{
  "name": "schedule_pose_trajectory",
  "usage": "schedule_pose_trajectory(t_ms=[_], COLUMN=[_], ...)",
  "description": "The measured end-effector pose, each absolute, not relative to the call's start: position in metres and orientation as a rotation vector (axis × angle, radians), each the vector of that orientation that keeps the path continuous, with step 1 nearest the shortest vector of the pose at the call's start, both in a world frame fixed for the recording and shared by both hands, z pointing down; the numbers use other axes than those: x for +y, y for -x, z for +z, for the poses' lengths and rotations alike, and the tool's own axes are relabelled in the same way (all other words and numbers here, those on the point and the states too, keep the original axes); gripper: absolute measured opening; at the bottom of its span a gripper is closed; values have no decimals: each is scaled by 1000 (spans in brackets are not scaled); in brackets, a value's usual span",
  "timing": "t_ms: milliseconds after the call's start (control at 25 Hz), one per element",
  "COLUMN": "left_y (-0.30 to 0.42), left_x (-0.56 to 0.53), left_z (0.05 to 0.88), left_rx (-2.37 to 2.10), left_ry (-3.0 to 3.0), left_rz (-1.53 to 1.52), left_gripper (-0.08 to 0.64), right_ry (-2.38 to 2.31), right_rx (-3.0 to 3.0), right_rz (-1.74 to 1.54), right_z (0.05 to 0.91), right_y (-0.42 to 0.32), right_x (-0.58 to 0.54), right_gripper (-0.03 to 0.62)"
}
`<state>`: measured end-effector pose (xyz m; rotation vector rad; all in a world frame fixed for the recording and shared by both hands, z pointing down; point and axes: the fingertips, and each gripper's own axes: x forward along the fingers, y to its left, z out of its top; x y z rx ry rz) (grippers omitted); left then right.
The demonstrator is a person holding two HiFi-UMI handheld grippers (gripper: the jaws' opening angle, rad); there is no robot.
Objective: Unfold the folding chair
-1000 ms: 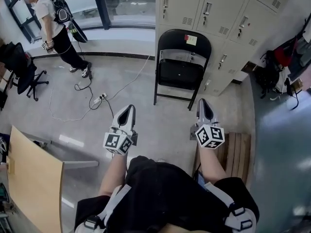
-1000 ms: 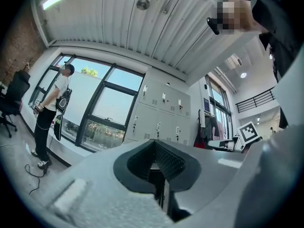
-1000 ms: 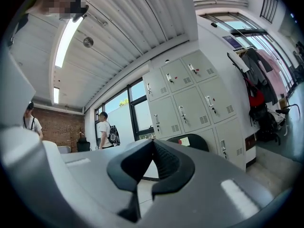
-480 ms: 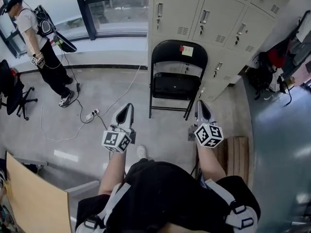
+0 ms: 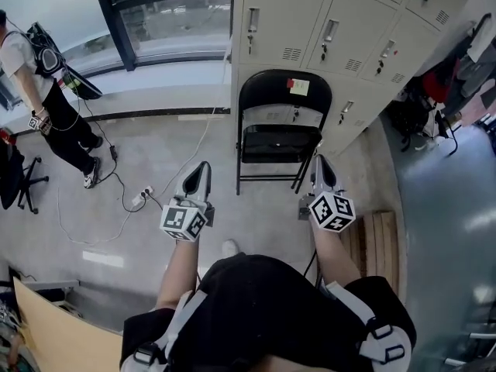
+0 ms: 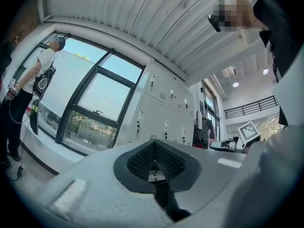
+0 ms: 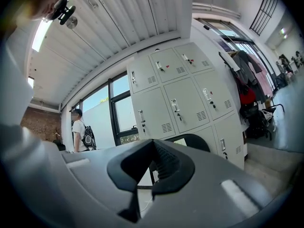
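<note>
A black folding chair (image 5: 279, 126) stands on its legs against the beige lockers (image 5: 333, 29), with a pale note and a red tag on its backrest. Its seat panel shows dark below the backrest. My left gripper (image 5: 199, 173) is shut and empty, short of the chair's left front leg. My right gripper (image 5: 322, 166) is also shut and empty, just in front of the chair's right front leg. In the right gripper view the chair's backrest (image 7: 192, 141) peeks over the closed jaws of the right gripper (image 7: 154, 146). The left gripper view shows the left gripper (image 6: 154, 148) shut, facing lockers and windows.
A person with a backpack (image 5: 43, 84) stands at the left by the windows. Cables and a power strip (image 5: 139, 198) lie on the floor left of the chair. A low wooden slatted platform (image 5: 380, 242) lies at the right, bags (image 5: 418, 118) beyond it, a tan board (image 5: 54, 335) at bottom left.
I have walked toward the chair: it and the lockers sit nearer and more central. Both grippers stayed shut and came closer to the chair's front legs. The standing person slid toward the left edge.
</note>
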<state>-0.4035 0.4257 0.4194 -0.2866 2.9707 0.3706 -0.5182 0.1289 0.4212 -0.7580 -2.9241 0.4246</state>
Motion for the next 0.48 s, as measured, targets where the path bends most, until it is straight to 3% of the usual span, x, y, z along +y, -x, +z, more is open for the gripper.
schedule_pose_trajectory(t_ms=[480], left_y=[462], left_x=[438], left_z=[451], left_rx=[3038], left_ry=[395], left_rz=[385], left_gripper=[0], right_ry=[634], right_rx=[-2862], right_rz=[446], right_z=[467], right_y=[540], right_x=[142], right_gripper=[3])
